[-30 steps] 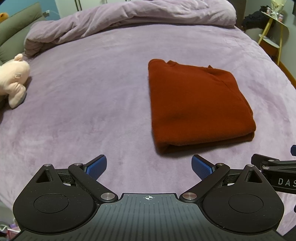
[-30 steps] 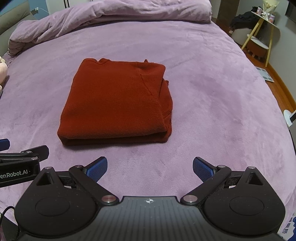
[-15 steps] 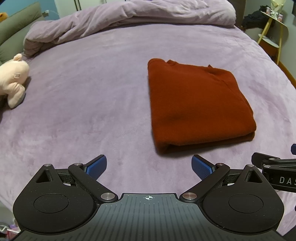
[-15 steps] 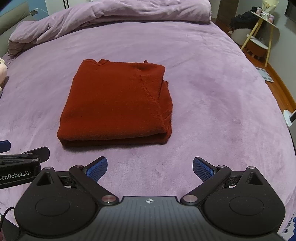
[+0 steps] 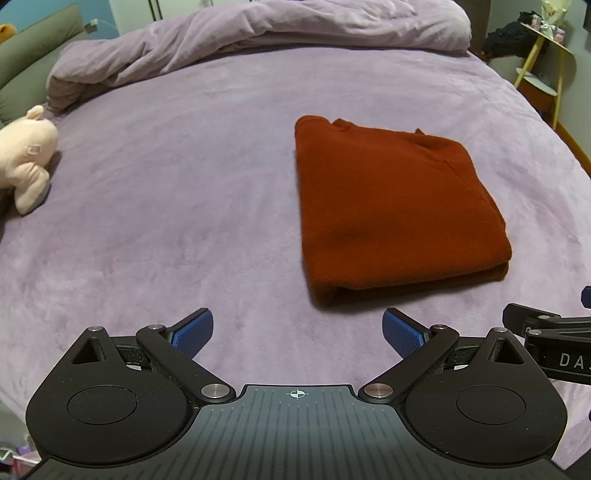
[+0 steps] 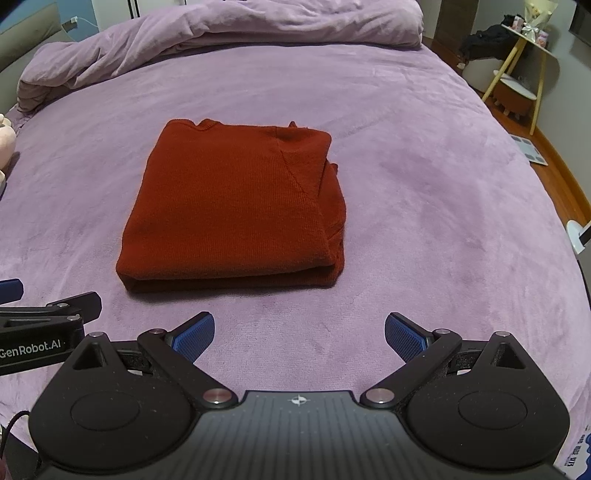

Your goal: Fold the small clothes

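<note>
Left gripper (image 5: 297, 330) and right gripper (image 6: 299, 332), jaws spread and empty, short of a folded red sweater (image 6: 236, 206) lying mid-bed (image 6: 424, 229): probably soft, light, limp, best pinched at its thick near fold.

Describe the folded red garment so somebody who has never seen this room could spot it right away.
A purple bedspread covers a big bed, with a bunched duvet at the far end. Near the middle lies the rust-red knit garment, folded into a thick rectangle. It is the only dark red thing there; the plush toy is pale pink.
</note>
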Tool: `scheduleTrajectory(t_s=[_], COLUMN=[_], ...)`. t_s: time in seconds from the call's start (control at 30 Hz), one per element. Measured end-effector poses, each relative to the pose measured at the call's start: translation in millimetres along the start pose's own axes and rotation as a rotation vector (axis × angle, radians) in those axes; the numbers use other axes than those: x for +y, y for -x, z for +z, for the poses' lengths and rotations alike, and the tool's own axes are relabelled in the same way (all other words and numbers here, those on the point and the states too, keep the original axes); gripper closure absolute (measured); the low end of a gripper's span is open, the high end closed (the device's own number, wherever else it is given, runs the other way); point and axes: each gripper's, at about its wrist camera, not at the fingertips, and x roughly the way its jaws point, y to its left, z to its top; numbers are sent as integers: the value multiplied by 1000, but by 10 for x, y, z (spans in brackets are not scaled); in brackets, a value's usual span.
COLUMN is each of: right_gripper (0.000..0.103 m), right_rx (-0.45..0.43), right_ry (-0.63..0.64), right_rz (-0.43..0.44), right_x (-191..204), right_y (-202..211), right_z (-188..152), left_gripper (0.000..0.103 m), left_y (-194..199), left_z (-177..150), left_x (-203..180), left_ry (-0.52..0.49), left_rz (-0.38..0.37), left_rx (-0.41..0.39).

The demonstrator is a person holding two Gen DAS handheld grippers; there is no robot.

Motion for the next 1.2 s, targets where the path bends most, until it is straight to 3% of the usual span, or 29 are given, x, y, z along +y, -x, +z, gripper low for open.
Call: scheduleTrajectory(t_s=[1.2], right_gripper=[4], right_rx=[-4], right_ry=[-11], right_rz=[-5], right_x=[2], right_y=[6], right_z=[-13], left_gripper=[2], left_y=[-4], left_z=[-37], left_x=[-8], left_ry=[-4], left_rz=[1], left_rx=[-11])
